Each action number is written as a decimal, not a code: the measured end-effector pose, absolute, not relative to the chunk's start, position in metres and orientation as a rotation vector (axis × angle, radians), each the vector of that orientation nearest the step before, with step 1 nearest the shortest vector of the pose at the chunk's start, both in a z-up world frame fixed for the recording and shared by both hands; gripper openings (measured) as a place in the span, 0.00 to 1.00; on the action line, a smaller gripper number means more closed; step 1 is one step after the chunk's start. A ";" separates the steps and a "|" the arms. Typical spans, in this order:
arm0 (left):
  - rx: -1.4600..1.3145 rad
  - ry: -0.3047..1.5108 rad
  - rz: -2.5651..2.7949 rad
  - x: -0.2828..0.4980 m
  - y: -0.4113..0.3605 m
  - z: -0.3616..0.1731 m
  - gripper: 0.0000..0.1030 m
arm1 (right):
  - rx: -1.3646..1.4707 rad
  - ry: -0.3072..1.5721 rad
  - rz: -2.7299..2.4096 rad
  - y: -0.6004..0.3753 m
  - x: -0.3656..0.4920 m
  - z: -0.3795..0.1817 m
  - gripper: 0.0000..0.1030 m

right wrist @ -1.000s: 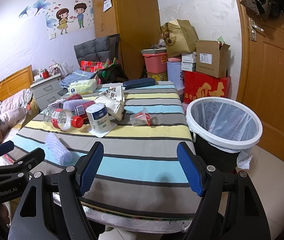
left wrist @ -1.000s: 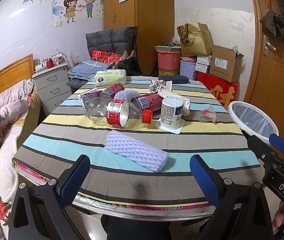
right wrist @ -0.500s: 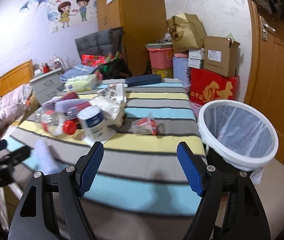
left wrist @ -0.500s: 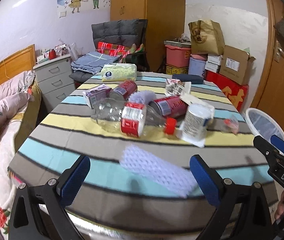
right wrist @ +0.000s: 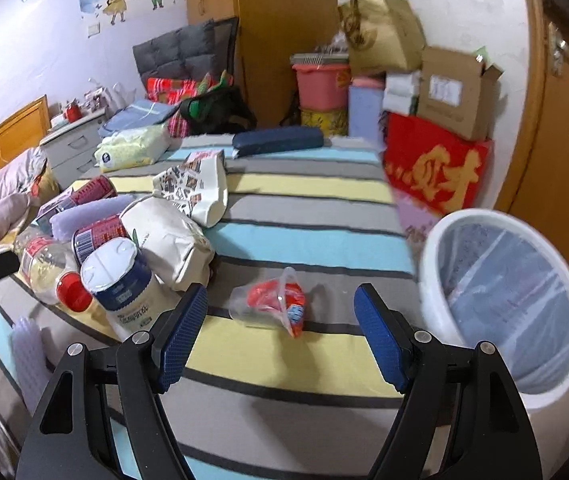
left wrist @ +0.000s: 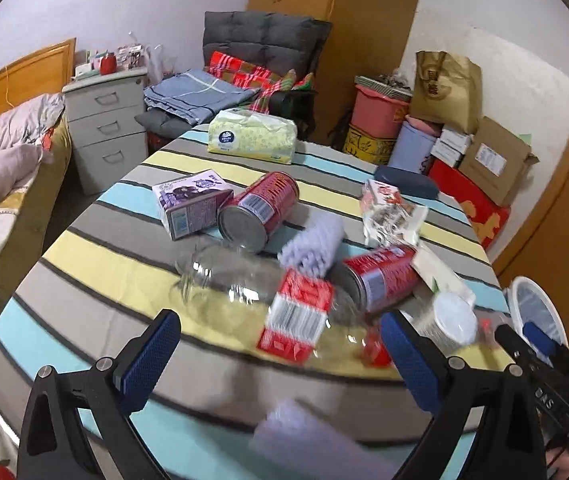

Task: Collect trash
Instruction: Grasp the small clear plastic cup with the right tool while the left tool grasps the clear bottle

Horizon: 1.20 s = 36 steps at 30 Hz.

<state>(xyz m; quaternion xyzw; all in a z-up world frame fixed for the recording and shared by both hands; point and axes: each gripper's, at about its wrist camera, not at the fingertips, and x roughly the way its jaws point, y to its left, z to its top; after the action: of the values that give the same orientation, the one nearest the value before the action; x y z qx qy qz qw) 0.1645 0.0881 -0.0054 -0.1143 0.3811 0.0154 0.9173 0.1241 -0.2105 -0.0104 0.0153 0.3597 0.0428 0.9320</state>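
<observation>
Trash lies on a striped table [left wrist: 96,256]. My left gripper [left wrist: 280,356] is open and empty, just above a clear plastic bottle with a red label [left wrist: 268,300] and red cap. Two red cans [left wrist: 260,208] [left wrist: 380,276], a purple carton [left wrist: 192,200] and a foam net sleeve [left wrist: 316,244] lie behind it; another foam sleeve [left wrist: 316,444] lies below it. My right gripper [right wrist: 280,336] is open and empty, just before a small clear bag with red wrapper [right wrist: 276,304]. A white bin [right wrist: 504,296] with a liner stands right of the table.
A yoghurt cup [right wrist: 120,284], a white paper bag [right wrist: 168,240], a printed bag [right wrist: 200,188], a tissue pack [left wrist: 252,136] and a dark case [right wrist: 276,140] are on the table. Boxes [right wrist: 452,92] stack by the wooden door. A bed [left wrist: 0,168] and drawers [left wrist: 104,120] stand left.
Both grippers have moved forward over the table and tilted down. The bottle and the small bag now sit close between their fingers. The near foam sleeve has slipped under the left gripper.
</observation>
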 end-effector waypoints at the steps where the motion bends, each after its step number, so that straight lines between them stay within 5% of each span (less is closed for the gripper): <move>1: -0.245 0.793 0.047 0.171 0.089 -0.006 0.98 | 0.041 0.745 0.093 -0.213 0.127 -0.012 0.75; 17: -0.190 0.929 0.051 0.211 0.067 -0.038 0.98 | -0.039 0.819 0.106 -0.213 0.143 -0.013 0.73; 21: -0.171 0.936 0.060 0.204 0.075 -0.039 0.97 | -0.037 0.826 0.114 -0.212 0.144 -0.014 0.64; 24: -0.181 0.932 0.066 0.195 0.085 -0.036 0.87 | -0.021 0.828 0.123 -0.214 0.143 -0.014 0.56; 28: -0.209 0.932 0.065 0.187 0.098 -0.033 0.87 | -0.010 0.813 0.129 -0.214 0.141 -0.013 0.37; 36: -0.294 0.902 0.132 0.191 0.117 -0.026 0.86 | 0.003 0.807 0.149 -0.212 0.139 -0.014 0.19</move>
<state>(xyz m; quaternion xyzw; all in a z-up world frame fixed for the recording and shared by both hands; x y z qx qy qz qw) 0.1914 0.1170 -0.0260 -0.1415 0.4338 0.0633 0.8876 0.1388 -0.2123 -0.0139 0.0016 0.3924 0.0723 0.9169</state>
